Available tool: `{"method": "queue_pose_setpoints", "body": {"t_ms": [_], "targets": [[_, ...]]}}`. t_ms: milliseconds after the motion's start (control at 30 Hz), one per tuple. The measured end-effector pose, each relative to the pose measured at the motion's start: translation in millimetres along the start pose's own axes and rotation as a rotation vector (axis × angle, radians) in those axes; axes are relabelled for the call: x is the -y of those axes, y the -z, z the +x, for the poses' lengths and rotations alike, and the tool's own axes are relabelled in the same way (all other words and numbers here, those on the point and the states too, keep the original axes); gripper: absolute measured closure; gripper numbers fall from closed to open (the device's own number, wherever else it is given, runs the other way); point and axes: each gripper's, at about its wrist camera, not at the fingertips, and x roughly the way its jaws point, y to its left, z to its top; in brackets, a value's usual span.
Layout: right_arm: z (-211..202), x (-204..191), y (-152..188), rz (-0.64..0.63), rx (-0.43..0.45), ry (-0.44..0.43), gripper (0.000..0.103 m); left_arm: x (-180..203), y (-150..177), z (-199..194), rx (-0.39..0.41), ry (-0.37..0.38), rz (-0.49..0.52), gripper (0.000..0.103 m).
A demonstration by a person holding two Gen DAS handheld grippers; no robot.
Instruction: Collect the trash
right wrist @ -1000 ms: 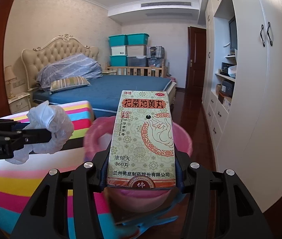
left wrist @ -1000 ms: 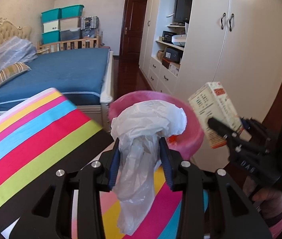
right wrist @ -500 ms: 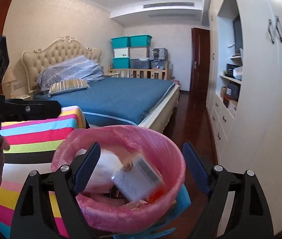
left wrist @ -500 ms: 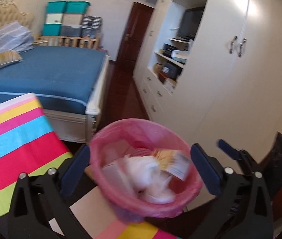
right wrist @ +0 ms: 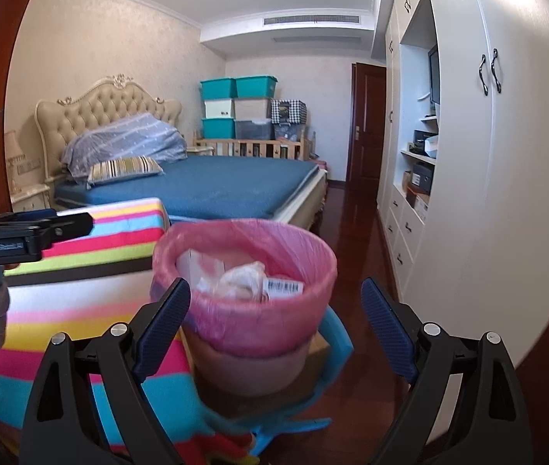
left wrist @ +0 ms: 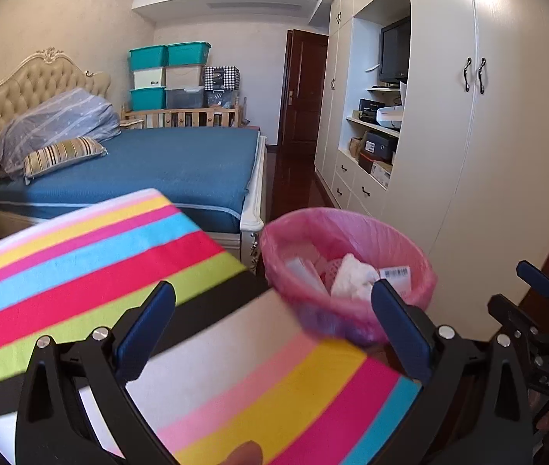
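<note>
Left gripper [left wrist: 272, 323] spread wide, empty. Right gripper [right wrist: 276, 319] jaws opening, nothing between them. Box [right wrist: 284, 287] and crumpled bag [right wrist: 243, 276] lay inside the pink-lined bin [right wrist: 243, 310].

Pink bin liner [right wrist: 235, 240], rainbow-striped cloth [left wrist: 81, 263]

- Striped cloth [left wrist: 92, 267] covers the near table on the left.
- Pink-lined trash bin [right wrist: 243, 310], right of it, sits on a blue stool [right wrist: 338, 339].
- The stool stands on dark wooden floor [right wrist: 355, 240].

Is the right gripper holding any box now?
No, the right gripper has nothing between its opening jaws; a barcoded box lies in the pink-lined bin.
</note>
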Motion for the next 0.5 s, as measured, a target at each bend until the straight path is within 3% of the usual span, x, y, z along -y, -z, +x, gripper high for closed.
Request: {"method": "queue_pose_setpoints", "body": {"t_ms": [233, 500], "targets": [[-16, -12, -5, 0.001, -0.003, -0.02, 0.019, 6, 25, -25, 0.015, 0.005, 0.015, 0.005], [-17, -19, -8, -0.006, -0.006, -0.03, 0.019, 29, 33, -40, 0.052, 0.008, 0.105, 0.005]]}}
